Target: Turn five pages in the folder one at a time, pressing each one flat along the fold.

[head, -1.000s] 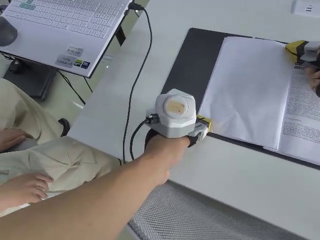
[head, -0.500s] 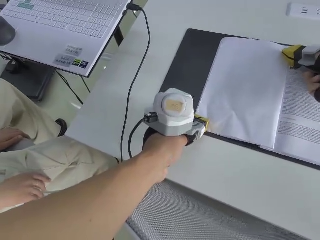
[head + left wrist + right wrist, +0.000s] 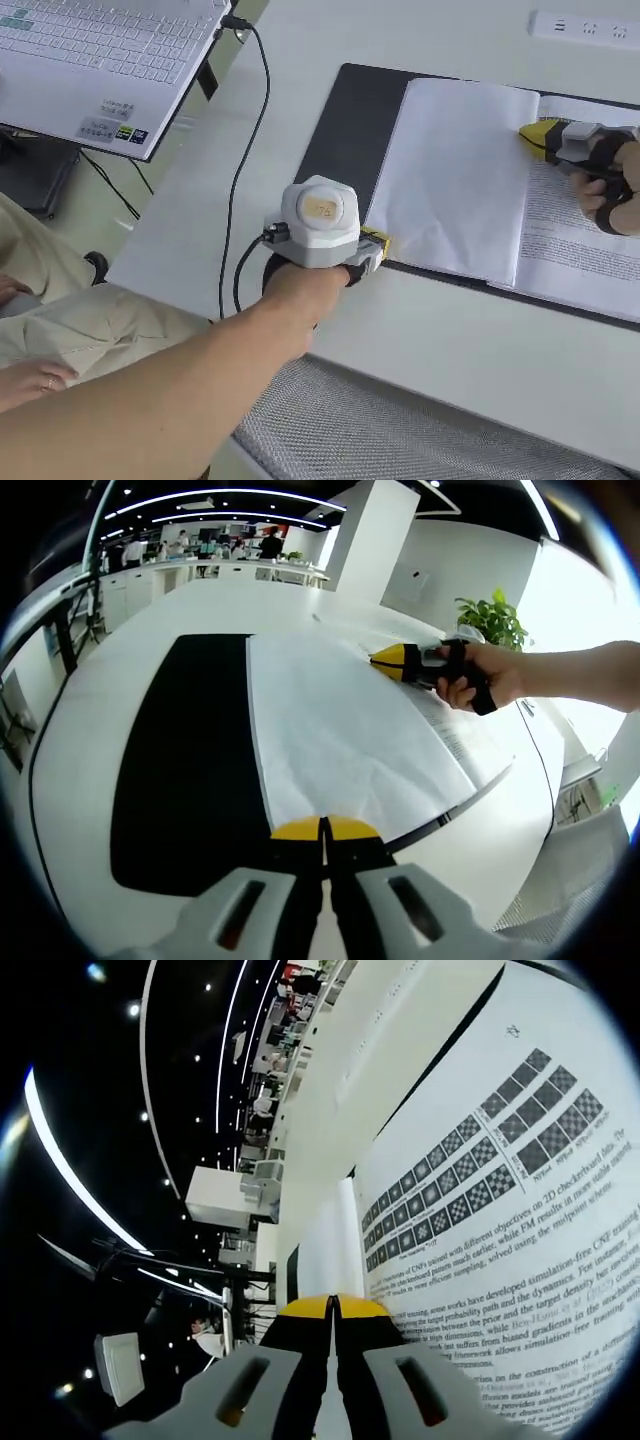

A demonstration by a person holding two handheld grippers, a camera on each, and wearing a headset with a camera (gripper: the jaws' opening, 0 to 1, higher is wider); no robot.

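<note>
The black folder [image 3: 340, 130] lies open on the white table [image 3: 470, 350]. A blank turned page [image 3: 450, 180] covers its left half, and a printed page [image 3: 580, 240] lies on the right. My left gripper [image 3: 378, 246] rests shut at the folder's near left edge, its yellow tips [image 3: 322, 828] at the blank page's [image 3: 340, 730] near edge beside the black cover [image 3: 180, 770]. My right gripper [image 3: 533, 135] is shut, tips down on the fold near the far end; it is also in the left gripper view [image 3: 392, 658]. Its own view has the shut tips [image 3: 332, 1305] on the printed page [image 3: 480, 1190] with checkerboard figures.
A white laptop [image 3: 100, 60] stands at the far left with a black cable [image 3: 245, 150] running along the table. A power strip [image 3: 585, 28] lies beyond the folder. A seated person's legs and hand [image 3: 40, 340] are at the left, a mesh chair seat [image 3: 400, 430] below the table edge.
The head camera has shifted right. My right gripper has slid a little along the fold toward me. The left gripper has stayed at the folder's near edge.
</note>
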